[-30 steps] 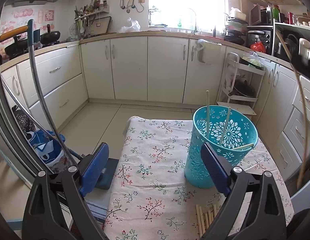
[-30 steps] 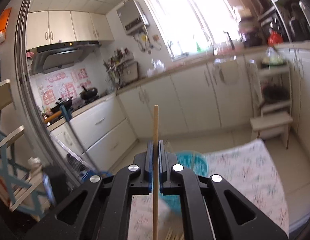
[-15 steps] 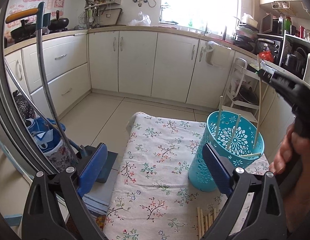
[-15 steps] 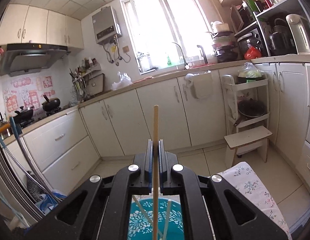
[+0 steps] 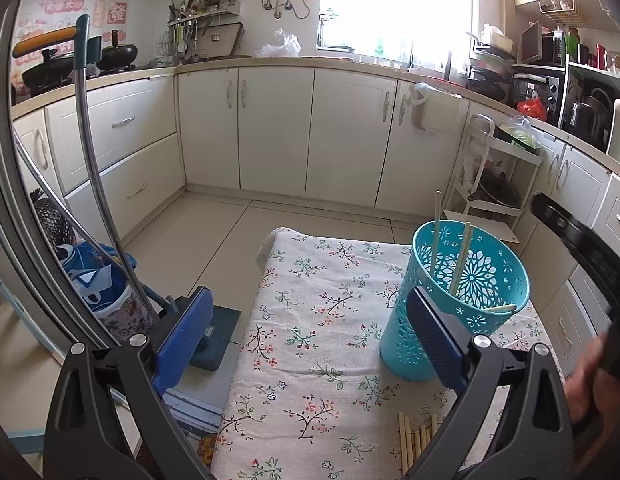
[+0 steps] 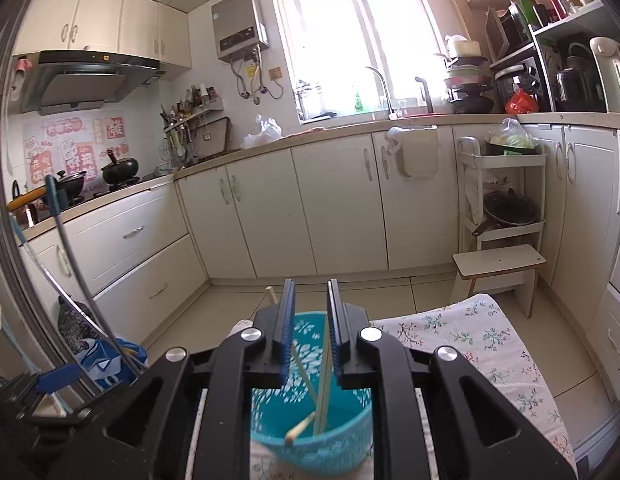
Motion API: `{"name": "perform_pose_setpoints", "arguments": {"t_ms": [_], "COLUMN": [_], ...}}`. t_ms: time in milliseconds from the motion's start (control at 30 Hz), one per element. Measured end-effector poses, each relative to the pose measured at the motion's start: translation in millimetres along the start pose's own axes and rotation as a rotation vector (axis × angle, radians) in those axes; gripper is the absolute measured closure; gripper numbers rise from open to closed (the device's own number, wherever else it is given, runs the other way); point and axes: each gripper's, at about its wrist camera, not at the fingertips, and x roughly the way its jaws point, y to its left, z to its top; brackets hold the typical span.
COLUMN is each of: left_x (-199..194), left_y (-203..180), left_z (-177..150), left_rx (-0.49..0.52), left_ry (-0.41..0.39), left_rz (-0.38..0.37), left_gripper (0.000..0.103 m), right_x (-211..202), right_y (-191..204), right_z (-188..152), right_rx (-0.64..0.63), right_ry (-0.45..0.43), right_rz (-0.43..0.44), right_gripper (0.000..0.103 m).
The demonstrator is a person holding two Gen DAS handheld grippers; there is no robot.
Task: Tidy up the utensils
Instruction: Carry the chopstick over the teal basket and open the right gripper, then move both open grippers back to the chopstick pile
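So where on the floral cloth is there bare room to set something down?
The floral cloth is bare from its far edge down the whole stretch to the picture's left of the teal basket, between the open left hand-held gripper's fingers. It is crowded on the right: the basket, and the loose chopsticks at the near edge.

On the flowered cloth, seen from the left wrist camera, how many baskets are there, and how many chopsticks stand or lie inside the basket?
Turquoise basket: 1
Chopsticks in the basket: 3 visible
Total: 4
The loose chopsticks at the near edge are partly hidden, so they are not counted.
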Motion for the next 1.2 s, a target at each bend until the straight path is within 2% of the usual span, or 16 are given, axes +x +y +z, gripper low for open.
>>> {"name": "perform_pose_setpoints", "arguments": {"t_ms": [133, 333, 567, 733, 1200], "left_x": [-3, -4, -6, -6, -5], "left_y": [-1, -2, -1, 1, -1], "left_z": [-1, -5, -8, -12, -25], "left_rx": [0.015, 0.036, 0.052, 0.06, 0.103], "left_ry": [-0.01, -0.02, -0.021, -0.011, 0.033], "left_rz": [0.013, 0.038, 0.053, 0.058, 0.044], "left_gripper": [0.009, 0.009, 0.008, 0.008, 0.008], "right_x": [-35, -59, -52, -38, -10], "right_y": [0, -7, -9, -4, 4], "right_z": [-18, -68, -136, -167, -186], "right_rx": [0.003, 0.027, 0.027, 0.003, -0.05], "right_ry": [0.026, 0.173, 0.398, 0.503, 0.58], "right_rz": [0.022, 0.004, -0.011, -0.023, -0.082], "right_gripper": [0.077, 0.071, 0.071, 0.072, 0.08]}}
